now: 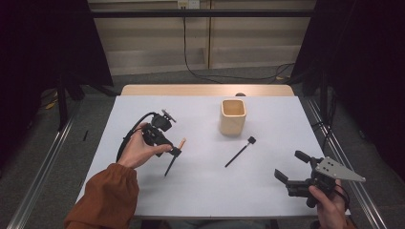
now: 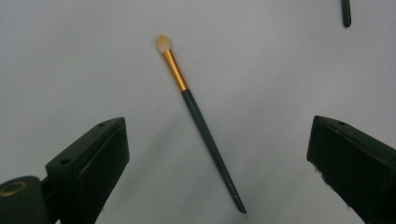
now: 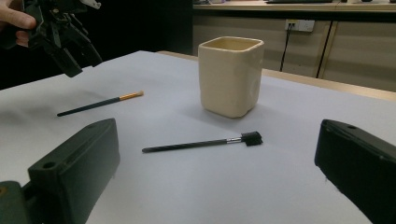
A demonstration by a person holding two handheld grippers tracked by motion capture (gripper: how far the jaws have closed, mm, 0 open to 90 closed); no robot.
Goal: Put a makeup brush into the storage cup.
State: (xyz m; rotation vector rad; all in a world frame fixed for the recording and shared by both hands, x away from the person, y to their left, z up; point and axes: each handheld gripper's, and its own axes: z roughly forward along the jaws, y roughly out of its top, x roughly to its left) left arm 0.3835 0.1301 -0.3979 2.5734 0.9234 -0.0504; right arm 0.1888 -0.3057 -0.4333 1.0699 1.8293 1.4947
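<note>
Two tools [image 1: 173,149] [image 1: 292,168] wide above brushes [image 2: 201,126]

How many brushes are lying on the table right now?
2: the gold-banded brush lies under the left gripper; the black brush lies in front of the cup.

Left claw [image 1: 175,151] and right claw [image 1: 291,166], both jaws wide apart, above table.

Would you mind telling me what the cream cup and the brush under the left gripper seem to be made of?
The cream cup looks like glazed ceramic: thick rounded rim and a soft sheen, though plastic is possible. The brush has a dark, slightly glossy handle, perhaps painted wood or plastic, a shiny gold collar that looks like metal, and a pale tip that looks like soft bristles.
</note>
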